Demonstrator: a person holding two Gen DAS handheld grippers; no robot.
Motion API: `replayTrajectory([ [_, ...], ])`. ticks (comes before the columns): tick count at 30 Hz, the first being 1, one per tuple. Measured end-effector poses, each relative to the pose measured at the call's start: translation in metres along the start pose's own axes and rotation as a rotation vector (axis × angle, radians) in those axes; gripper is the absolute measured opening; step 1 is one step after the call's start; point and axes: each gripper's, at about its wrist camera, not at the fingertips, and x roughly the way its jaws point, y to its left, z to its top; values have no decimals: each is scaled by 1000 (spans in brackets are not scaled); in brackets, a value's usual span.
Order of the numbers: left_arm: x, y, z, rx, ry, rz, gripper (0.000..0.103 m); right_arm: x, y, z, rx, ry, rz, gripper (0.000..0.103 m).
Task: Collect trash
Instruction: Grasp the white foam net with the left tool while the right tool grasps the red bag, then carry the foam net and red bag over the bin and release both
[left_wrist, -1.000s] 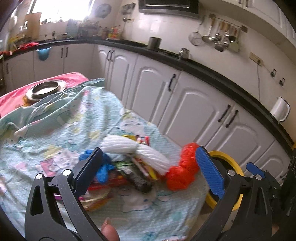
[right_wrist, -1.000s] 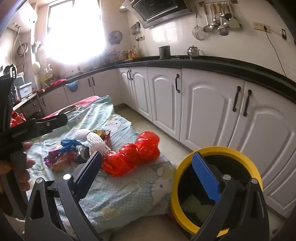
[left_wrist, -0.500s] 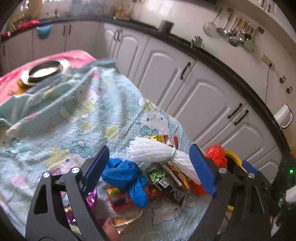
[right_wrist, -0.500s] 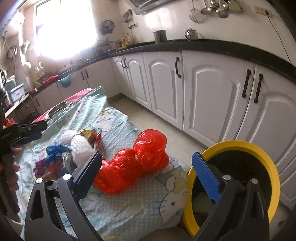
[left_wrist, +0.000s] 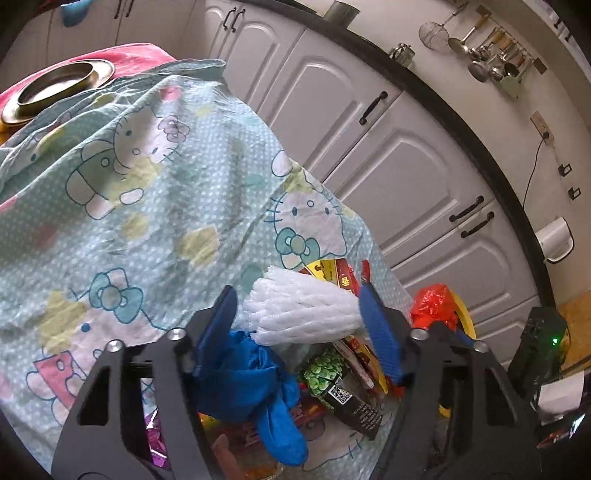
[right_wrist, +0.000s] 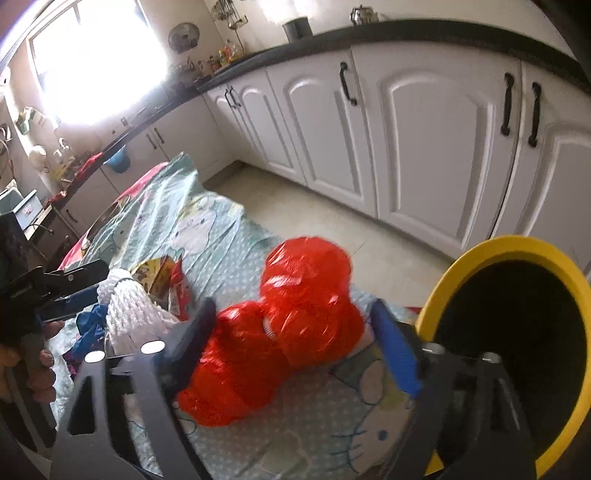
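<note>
A pile of trash lies on a table under a Hello Kitty cloth (left_wrist: 155, 192). My left gripper (left_wrist: 301, 328) is open, its blue pads on either side of a white foam net sleeve (left_wrist: 303, 314), close over it. Below lie a blue glove (left_wrist: 258, 376), a green and black wrapper (left_wrist: 340, 391) and red and yellow packets (left_wrist: 332, 273). My right gripper (right_wrist: 295, 343) is open around a crumpled red plastic bag (right_wrist: 291, 317). A black bin with a yellow rim (right_wrist: 517, 332) stands just right of it.
White cabinets (right_wrist: 406, 129) under a black counter run along the far side, with floor between them and the table. A metal plate (left_wrist: 55, 85) sits on a pink cloth at the table's far end. The left gripper also shows in the right wrist view (right_wrist: 70, 291).
Both grippers have moved down and forward to the trash. The left one now straddles the foam sleeve, the right one straddles the red bag. Both jaws look somewhat narrower.
</note>
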Motion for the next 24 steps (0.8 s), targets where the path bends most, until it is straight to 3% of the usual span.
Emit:
replayTrajectory([
  [3,0,-3,-2,10,4,-11,39,-2,3,-4,-18,-8,14,55],
  [5,-1,-3,-4,9,-2,-11,24,-5,6,-6,-35,-17,15,51],
  [8,-2,-5,-5,22,-6,-4,11,-10,5,-12,-44,-29,16,48],
  [14,-14,-15,-11,78,-37,16,5,-20,3,-18,-63,-37,19,47],
  [24,-48,-31,-22,93,-111,-37,4,-45,-2,-19,-89,-68,35,43],
])
